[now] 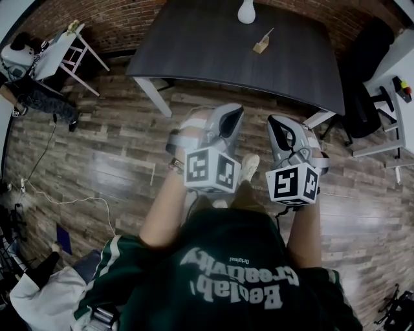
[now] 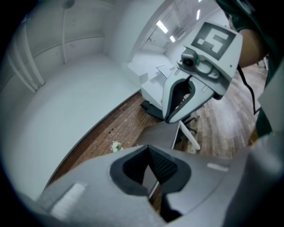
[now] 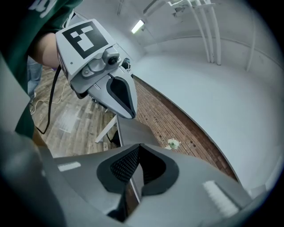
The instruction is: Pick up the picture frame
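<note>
A small wooden picture frame [image 1: 262,44] stands on the dark table [image 1: 213,52], near its far side, with a white vase [image 1: 246,11] behind it. I hold both grippers side by side over the wooden floor, short of the table's near edge. The left gripper [image 1: 233,115] and the right gripper [image 1: 277,123] both point toward the table. Each has its jaws together with nothing between them. In the left gripper view the jaw tips [image 2: 147,147] meet, and the right gripper view shows the same [image 3: 139,146]. The frame cannot be made out in either gripper view.
A black office chair [image 1: 362,106] and a white desk [image 1: 396,68] stand right of the table. A white folding stand [image 1: 68,48] and a seated person [image 1: 32,94] are at the far left. Cables [image 1: 65,202] trail on the floor, and another person [image 1: 39,288] crouches at lower left.
</note>
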The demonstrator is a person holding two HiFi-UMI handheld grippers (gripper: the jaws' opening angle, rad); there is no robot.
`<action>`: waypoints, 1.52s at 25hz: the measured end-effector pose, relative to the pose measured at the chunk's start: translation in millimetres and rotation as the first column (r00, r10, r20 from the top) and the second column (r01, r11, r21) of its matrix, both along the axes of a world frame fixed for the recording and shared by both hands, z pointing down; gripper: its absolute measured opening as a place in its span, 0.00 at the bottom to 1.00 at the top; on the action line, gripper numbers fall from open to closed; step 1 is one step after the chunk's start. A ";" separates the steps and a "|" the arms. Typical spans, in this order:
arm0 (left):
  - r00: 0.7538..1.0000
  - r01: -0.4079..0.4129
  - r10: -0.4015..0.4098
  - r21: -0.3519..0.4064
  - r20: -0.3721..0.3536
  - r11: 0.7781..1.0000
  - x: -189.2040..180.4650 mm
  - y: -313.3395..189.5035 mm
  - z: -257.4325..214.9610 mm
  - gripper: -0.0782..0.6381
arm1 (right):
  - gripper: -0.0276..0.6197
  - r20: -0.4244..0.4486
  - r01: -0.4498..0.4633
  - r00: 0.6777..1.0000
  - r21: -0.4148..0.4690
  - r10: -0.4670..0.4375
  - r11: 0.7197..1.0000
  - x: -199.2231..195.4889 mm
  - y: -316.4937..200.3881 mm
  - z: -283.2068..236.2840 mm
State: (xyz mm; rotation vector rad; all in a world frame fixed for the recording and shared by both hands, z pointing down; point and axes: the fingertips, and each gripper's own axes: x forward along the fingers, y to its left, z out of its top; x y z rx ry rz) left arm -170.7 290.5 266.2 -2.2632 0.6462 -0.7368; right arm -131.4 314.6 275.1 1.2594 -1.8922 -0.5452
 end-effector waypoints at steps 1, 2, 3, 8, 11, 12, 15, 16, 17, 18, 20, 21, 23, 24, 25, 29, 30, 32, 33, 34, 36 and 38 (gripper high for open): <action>1.000 0.005 -0.005 0.000 0.000 1.000 1.9 -8.1 -0.6 0.11 | 0.05 0.001 0.005 1.000 0.002 -0.005 1.000 1.6 -8.8 -1.0; 1.000 0.009 -0.009 0.001 0.000 1.000 4.0 -16.5 -1.3 0.11 | 0.05 0.003 0.010 1.000 0.005 -0.010 1.000 3.4 -17.8 -2.2; 1.000 0.013 -0.013 0.002 -0.001 1.000 6.6 -25.0 -2.0 0.11 | 0.05 0.006 0.014 1.000 0.007 -0.014 1.000 5.5 -26.8 -3.4; 0.999 0.044 -0.044 -0.001 -0.002 0.999 23.4 -68.5 -0.3 0.11 | 0.05 0.018 0.044 0.999 0.010 -0.045 0.999 22.0 -73.3 -4.6; 0.998 0.063 -0.063 -0.007 0.010 0.998 33.3 -92.9 4.6 0.11 | 0.05 0.023 0.057 0.998 0.006 -0.057 0.998 35.1 -100.1 -2.1; 0.998 0.067 -0.067 -0.009 0.015 0.998 37.6 -101.6 5.2 0.11 | 0.05 0.026 0.060 0.998 0.005 -0.060 0.998 40.1 -109.5 -2.2; 0.997 0.075 -0.074 -0.014 0.024 0.997 55.6 -130.3 4.2 0.11 | 0.05 0.036 0.068 0.997 0.004 -0.068 0.998 58.5 -139.2 -3.8; 0.997 0.077 -0.076 -0.015 0.025 0.997 61.1 -138.5 3.6 0.11 | 0.05 0.039 0.070 0.997 0.004 -0.070 0.998 64.0 -147.3 -4.2; 0.997 0.079 -0.078 -0.016 0.026 0.997 65.6 -145.0 3.2 0.11 | 0.05 0.040 0.072 0.997 0.005 -0.072 0.997 68.5 -153.5 -4.4; 0.996 0.080 -0.080 -0.016 0.026 0.997 69.3 -150.0 2.8 0.11 | 0.05 0.041 0.072 0.996 0.006 -0.073 0.997 72.3 -158.4 -4.7; 0.996 0.082 -0.081 -0.017 0.026 0.996 77.4 -158.9 3.1 0.11 | 0.05 0.044 0.073 0.996 0.009 -0.074 0.997 80.3 -167.4 -4.7; 0.996 0.082 -0.082 -0.018 0.027 0.996 82.4 -164.1 3.8 0.11 | 0.05 0.045 0.074 0.996 0.009 -0.075 0.997 85.2 -172.7 -4.2; 0.996 0.081 -0.080 -0.020 0.032 0.997 94.3 -176.5 6.1 0.11 | 0.05 0.044 0.076 0.996 0.005 -0.076 0.997 96.3 -185.4 -2.0; 0.996 0.079 -0.078 -0.022 0.035 0.997 100.4 -182.9 7.2 0.11 | 0.05 0.043 0.077 0.996 0.003 -0.077 0.997 101.8 -192.1 -0.9; 0.996 0.078 -0.077 -0.024 0.038 0.997 106.1 -189.1 8.1 0.11 | 0.05 0.043 0.077 0.996 0.001 -0.077 0.997 107.0 -198.8 -0.1; 0.996 0.079 -0.078 -0.023 0.045 0.997 127.1 -214.7 6.6 0.11 | 0.05 0.047 0.084 0.995 0.002 -0.085 0.996 126.3 -226.2 -2.6; 0.996 0.080 -0.079 -0.025 0.045 0.997 132.3 -220.5 6.5 0.11 | 0.05 0.046 0.087 0.995 0.003 -0.087 0.996 131.5 -232.6 -3.0; 0.996 0.076 -0.075 -0.034 0.044 0.997 142.4 -231.7 6.8 0.11 | 0.05 0.042 0.087 0.995 0.003 -0.087 0.996 141.8 -245.8 -3.4; 0.996 0.073 -0.072 -0.038 0.044 0.997 146.9 -237.4 6.7 0.11 | 0.05 0.039 0.088 0.995 0.002 -0.088 0.996 146.5 -252.5 -3.4; 0.997 0.072 -0.070 -0.040 0.044 0.997 151.1 -243.3 6.4 0.11 | 0.05 0.036 0.089 0.995 0.002 -0.089 0.996 150.7 -259.1 -3.5; 0.996 0.074 -0.072 -0.040 0.046 0.996 158.4 -255.1 5.2 0.11 | 0.05 0.034 0.092 0.995 0.003 -0.092 0.996 157.5 -271.4 -4.1; 0.996 0.076 -0.074 -0.041 0.048 0.996 164.9 -266.3 5.2 0.11 | 0.05 0.033 0.099 0.995 0.002 -0.099 0.995 163.1 -282.5 -3.1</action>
